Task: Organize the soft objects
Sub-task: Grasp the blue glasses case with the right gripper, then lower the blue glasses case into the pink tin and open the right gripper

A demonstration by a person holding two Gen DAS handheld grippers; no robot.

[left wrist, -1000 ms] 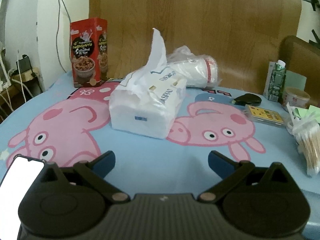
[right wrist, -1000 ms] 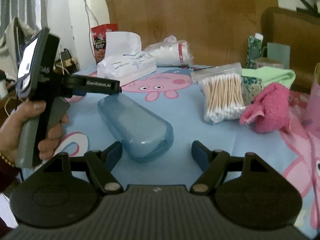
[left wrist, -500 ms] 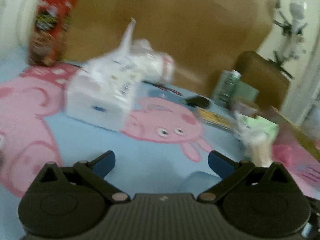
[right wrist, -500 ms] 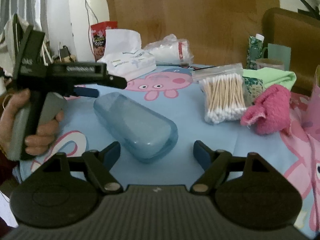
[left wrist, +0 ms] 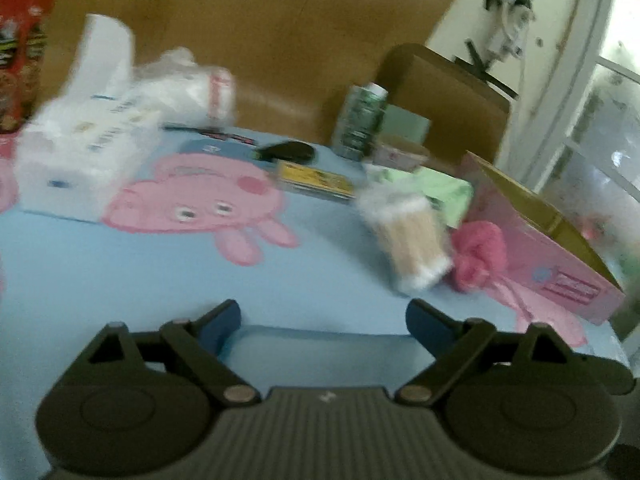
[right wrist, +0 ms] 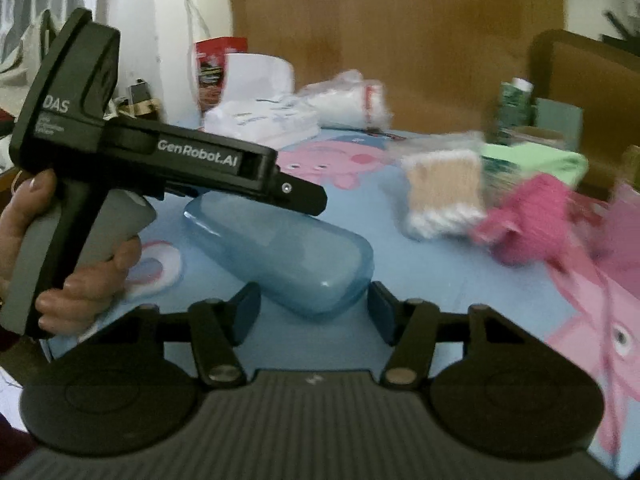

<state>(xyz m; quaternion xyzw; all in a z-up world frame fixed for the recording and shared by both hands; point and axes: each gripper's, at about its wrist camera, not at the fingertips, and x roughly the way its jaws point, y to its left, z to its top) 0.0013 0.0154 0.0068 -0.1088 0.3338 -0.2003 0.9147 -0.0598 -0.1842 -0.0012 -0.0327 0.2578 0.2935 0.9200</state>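
While nothing is gripped yet, the step in hand looks like approach and selection; both tools hang over the counter (left wrist: 100, 280), a blue cloth printed with pink pigs, and no soft thing has been lifted.

Left gripper (left wrist: 322, 318): fingers spread wide and empty; it hovers low, level, directly above the near end of the blue hard case (left wrist: 320, 344), which shows between and below the finger tips; whether they touch it I cannot tell. From the right wrist view the same tool is seen side-on, held pistol-style in the person's left hand (right wrist: 80, 272), nose pointing rightward across the case (right wrist: 280, 256).

Right gripper (right wrist: 314, 306): fingers parted, one either side of the near end of the case, not closed on it; contact uncertain.

Task's things: pink fuzzy cloth (left wrist: 478, 256) lies at right on the counter, touching or just beside the bag of cotton swabs (left wrist: 412, 240); behind it a pink open box (left wrist: 560, 268); a folded green cloth (left wrist: 440, 192) sits further back; tissue pack (left wrist: 80, 160) at far left, with a wrapped white bundle (left wrist: 188, 88) behind it. Both views are motion-blurred; fine detail is lost.

Judgement: next move likely calls for one gripper to travel right, clear of the swabs, drop over the pink cloth and pinch a raised fold; limp fabric will sag and drag, so a lift straight up before any carry toward the box seems wise.
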